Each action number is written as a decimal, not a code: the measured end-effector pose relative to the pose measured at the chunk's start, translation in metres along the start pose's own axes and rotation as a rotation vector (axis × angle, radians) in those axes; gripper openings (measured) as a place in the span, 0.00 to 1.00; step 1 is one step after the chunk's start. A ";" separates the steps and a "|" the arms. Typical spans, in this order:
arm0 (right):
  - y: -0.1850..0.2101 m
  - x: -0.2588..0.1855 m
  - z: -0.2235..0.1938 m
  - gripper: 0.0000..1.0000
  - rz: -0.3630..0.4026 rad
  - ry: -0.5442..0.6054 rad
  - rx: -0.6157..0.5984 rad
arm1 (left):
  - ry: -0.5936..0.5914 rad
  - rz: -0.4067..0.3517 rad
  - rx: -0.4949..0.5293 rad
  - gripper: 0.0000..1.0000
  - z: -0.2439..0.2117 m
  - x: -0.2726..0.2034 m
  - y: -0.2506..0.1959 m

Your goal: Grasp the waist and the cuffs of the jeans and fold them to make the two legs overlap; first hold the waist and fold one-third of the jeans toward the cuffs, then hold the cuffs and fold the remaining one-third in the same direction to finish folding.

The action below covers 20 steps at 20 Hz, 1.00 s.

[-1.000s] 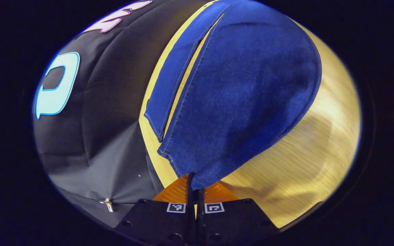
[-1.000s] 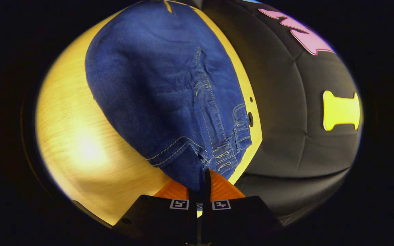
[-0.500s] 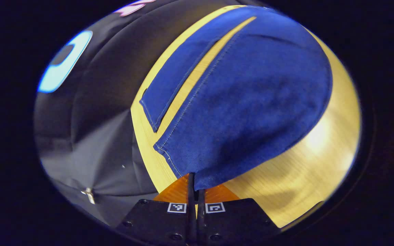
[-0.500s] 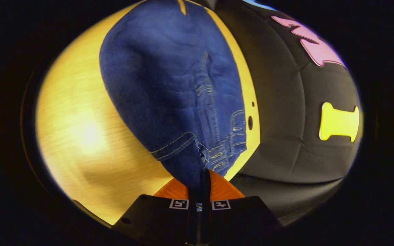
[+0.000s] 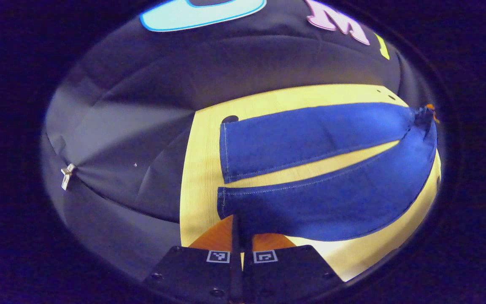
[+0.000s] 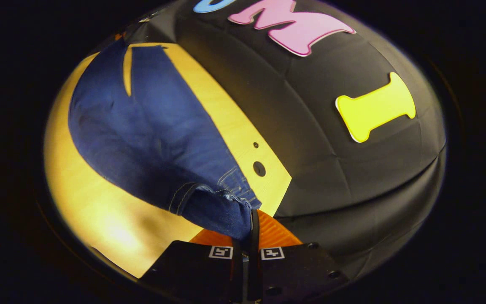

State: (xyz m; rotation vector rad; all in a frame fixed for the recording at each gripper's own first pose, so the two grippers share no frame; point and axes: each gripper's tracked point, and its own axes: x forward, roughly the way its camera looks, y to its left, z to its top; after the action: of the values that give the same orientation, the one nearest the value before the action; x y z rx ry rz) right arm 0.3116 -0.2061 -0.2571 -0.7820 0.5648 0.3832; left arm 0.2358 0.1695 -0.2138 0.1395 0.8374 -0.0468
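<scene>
While I hold both grippers closed, this is what I see:

Left gripper: I have its two fingers pressed together on the hem of the near leg, with the cloth pinched between them at the bottom of the left gripper view.

Right gripper: I have its fingers clamped on a bunched fold of the waist; stitched seams and a pocket edge sit just beside the grip.

Jeans: blue denim, spread over the wooden table. In the left gripper view the two legs run from the cuffs on the left toward the far right, where they meet.

Cuffs: the far leg's hem lies flat on the wood; the near leg's hem is the one I hold. The two legs lie side by side with a thin wedge of table showing between them, so they do not overlap yet.

Far end: in the left gripper view I can make out a small bunched point of denim at the right edge, too small to read clearly.

Table holes: two dark round holes in the wood, just beside the waist, in the right gripper view.
</scene>
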 end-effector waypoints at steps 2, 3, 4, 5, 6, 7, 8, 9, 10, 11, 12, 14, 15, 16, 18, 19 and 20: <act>-0.008 0.018 0.015 0.09 0.005 0.011 0.093 | 0.011 -0.034 -0.053 0.06 0.027 0.008 0.002; -0.013 0.030 0.022 0.10 0.007 0.030 0.129 | 0.038 -0.056 -0.080 0.05 0.031 0.017 0.002; -0.023 0.040 0.030 0.09 0.005 0.039 0.156 | 0.062 -0.095 -0.134 0.06 0.038 0.025 -0.001; -0.028 0.048 0.035 0.09 0.009 0.052 0.209 | 0.073 -0.125 -0.183 0.06 0.047 0.031 -0.002; -0.030 0.059 0.040 0.09 0.026 0.077 0.278 | 0.084 -0.158 -0.240 0.06 0.057 0.040 -0.001; -0.030 0.072 0.041 0.10 0.045 0.097 0.352 | 0.085 -0.181 -0.295 0.06 0.070 0.046 0.000; -0.032 0.080 0.042 0.10 0.063 0.128 0.422 | 0.086 -0.195 -0.346 0.06 0.081 0.052 0.003; -0.036 0.090 0.044 0.10 0.074 0.151 0.477 | 0.094 -0.207 -0.392 0.06 0.088 0.065 0.005; -0.043 0.091 0.046 0.09 0.079 0.173 0.518 | 0.096 -0.207 -0.427 0.06 0.094 0.075 0.009; -0.053 0.089 0.053 0.09 0.085 0.194 0.569 | 0.098 -0.201 -0.457 0.06 0.100 0.087 0.014; -0.059 0.089 0.055 0.09 0.096 0.213 0.632 | 0.107 -0.188 -0.479 0.06 0.106 0.093 0.019; -0.071 0.093 0.055 0.10 0.112 0.243 0.784 | 0.137 -0.144 -0.476 0.07 0.103 0.097 0.026; -0.074 0.093 0.055 0.09 0.124 0.263 0.852 | 0.155 -0.120 -0.455 0.07 0.101 0.098 0.027; -0.077 0.092 0.055 0.09 0.129 0.282 0.902 | 0.168 -0.094 -0.431 0.10 0.101 0.095 0.028; -0.087 0.084 0.063 0.16 0.126 0.271 0.948 | 0.144 -0.058 -0.435 0.24 0.106 0.101 0.030; -0.095 0.081 0.068 0.29 0.117 0.251 0.958 | 0.108 -0.058 -0.445 0.39 0.115 0.101 0.027; -0.096 0.079 0.069 0.31 0.115 0.239 0.961 | 0.075 -0.041 -0.438 0.54 0.120 0.098 0.030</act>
State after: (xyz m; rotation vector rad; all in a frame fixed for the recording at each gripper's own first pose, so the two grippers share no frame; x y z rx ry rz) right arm 0.4464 -0.2076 -0.2121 0.1371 0.9158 0.0860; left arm 0.3928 0.1836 -0.2042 -0.2894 0.9069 0.1036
